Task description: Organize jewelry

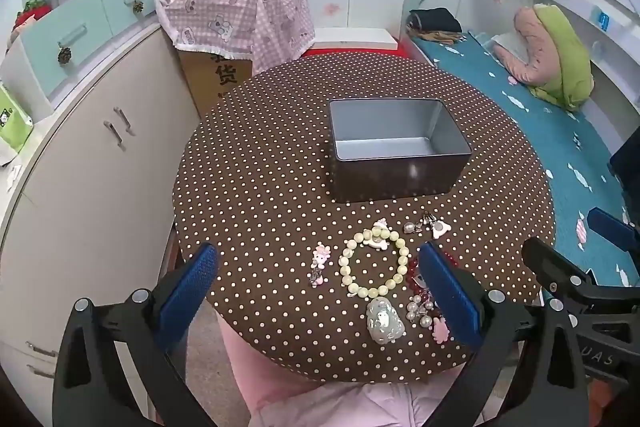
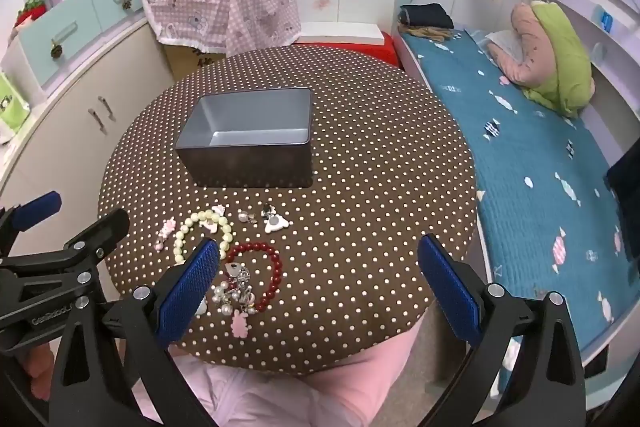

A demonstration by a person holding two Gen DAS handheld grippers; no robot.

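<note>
A round table with a brown polka-dot cloth holds an empty grey metal tin. Near the front edge lies the jewelry: a pale green bead bracelet, a red bead bracelet, a small pink charm, a jade-like pendant, a pearl cluster and white charms. My left gripper is open above the green bracelet. My right gripper hangs open over bare cloth, right of the red bracelet. Neither holds anything.
A cream cabinet with drawers stands left of the table. A box under a pink checked cloth is behind. A bed with a teal cover and a green-and-pink pillow runs along the right. A pink garment shows below.
</note>
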